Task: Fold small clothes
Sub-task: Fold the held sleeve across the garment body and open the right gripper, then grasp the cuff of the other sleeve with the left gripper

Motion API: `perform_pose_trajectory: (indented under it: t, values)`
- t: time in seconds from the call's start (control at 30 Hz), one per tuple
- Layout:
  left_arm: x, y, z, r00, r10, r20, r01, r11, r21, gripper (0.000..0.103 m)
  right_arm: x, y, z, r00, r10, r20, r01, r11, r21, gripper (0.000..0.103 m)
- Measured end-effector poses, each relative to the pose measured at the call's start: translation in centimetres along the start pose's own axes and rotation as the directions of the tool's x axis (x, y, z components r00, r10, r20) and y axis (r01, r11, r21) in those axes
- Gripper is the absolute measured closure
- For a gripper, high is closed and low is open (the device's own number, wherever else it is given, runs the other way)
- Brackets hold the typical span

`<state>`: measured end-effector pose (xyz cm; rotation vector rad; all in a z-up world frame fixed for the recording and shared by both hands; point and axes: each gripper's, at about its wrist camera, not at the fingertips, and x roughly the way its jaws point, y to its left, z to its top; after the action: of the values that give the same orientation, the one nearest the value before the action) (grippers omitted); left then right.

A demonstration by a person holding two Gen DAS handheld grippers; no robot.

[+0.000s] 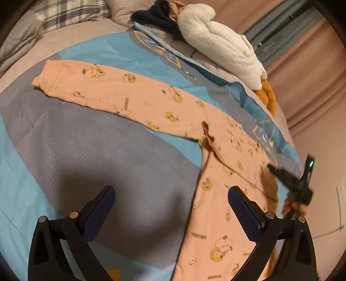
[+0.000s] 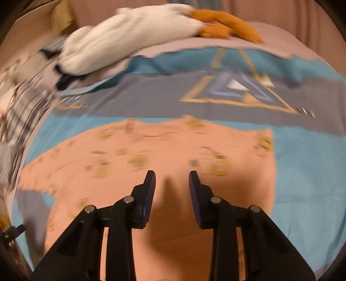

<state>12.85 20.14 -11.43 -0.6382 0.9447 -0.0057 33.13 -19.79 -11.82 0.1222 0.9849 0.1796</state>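
Note:
A pink garment (image 1: 173, 108) printed with yellow ducks lies flat on the blue and grey bedspread (image 1: 86, 140). One long leg reaches to the far left and another runs toward me at the lower right. My left gripper (image 1: 172, 190) is open and holds nothing; its right finger hangs over the near leg, its left finger over bare bedspread. My right gripper (image 1: 271, 167) shows blurred at the right, over the garment's wide end. In the right wrist view the right gripper (image 2: 172, 174) hovers above the pink garment (image 2: 173, 147), jaws a little apart with nothing between them.
A white plush toy (image 1: 220, 43) with orange feet lies along the bed's far edge, also seen as the plush toy (image 2: 129, 43). Dark clothes (image 1: 155, 17) and a plaid pillow (image 1: 71, 13) lie at the head. Pink curtains (image 1: 302, 75) hang beyond the bed.

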Motion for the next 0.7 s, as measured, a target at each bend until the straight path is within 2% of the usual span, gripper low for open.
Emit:
perform_pose_trajectory:
  t: [0.07,0.17,0.2,0.27,0.33,0.4,0.43,0.5,0.57,0.6,0.63,0.7]
  values:
    - [-0.1,1.0,0.6,1.0,-0.001,0.013,0.001,0.999,-0.044,0.0,1.6,-1.9,-0.4,0.999,-0.045,-0.013,0.045,0.998,0.048,0.077]
    - [-0.7,2.8,1.4,0.999,-0.015,0.045,0.02,0.992,-0.121,0.0,2.6,-4.5,-1.2,0.995,-0.1,0.016,0.098,0.992,0.075,0.103]
    - [-0.8,3.4,1.7,0.999,-0.014,0.05,0.021,0.989,-0.145,0.0,2.5,-5.1,-1.5,0.991,-0.129,0.038,0.125,0.988,0.088,0.103]
    - [-0.9,4.4,2.3,0.998,-0.012,0.056,0.022,0.983,-0.18,0.0,2.6,-6.6,-1.2,0.991,-0.12,0.055,0.111,0.982,0.151,0.103]
    - [-1.1,5.6,3.1,0.998,-0.022,0.066,0.036,0.975,-0.221,0.0,2.6,-7.5,-0.7,0.979,-0.198,0.055,0.184,0.964,0.193,0.103]
    - [-1.4,6.7,3.8,0.996,-0.045,0.082,0.064,0.964,-0.259,0.0,2.5,-8.6,-0.2,0.978,-0.202,0.048,0.184,0.951,0.25,0.103]
    - [-1.5,7.3,4.4,0.994,-0.057,0.091,0.081,0.956,-0.281,0.0,2.3,-8.8,-0.1,0.979,-0.2,0.049,0.179,0.945,0.274,0.099]
    - [-1.6,8.3,5.2,0.991,-0.081,0.108,0.111,0.943,-0.314,0.0,1.3,-8.7,-0.1,0.96,-0.276,0.053,0.252,0.928,0.275,0.069]
    - [-1.4,9.5,6.4,0.988,-0.111,0.112,0.144,0.922,-0.358,0.0,-0.2,-8.9,-0.6,0.951,-0.296,0.091,0.261,0.924,0.279,0.059]
    - [-1.3,9.9,6.9,0.984,-0.134,0.117,0.169,0.91,-0.379,0.0,-1.0,-9.2,-0.9,0.952,-0.287,0.106,0.248,0.927,0.282,0.058]
    - [-1.0,10.7,7.4,0.976,-0.173,0.129,0.211,0.886,-0.413,0.0,-2.0,-9.4,-1.2,0.955,-0.27,0.123,0.227,0.931,0.285,0.058]
    - [-0.9,11.7,8.0,0.973,-0.181,0.146,0.228,0.859,-0.459,0.0,-3.7,-9.2,-1.8,0.964,-0.217,0.153,0.167,0.944,0.285,0.054]
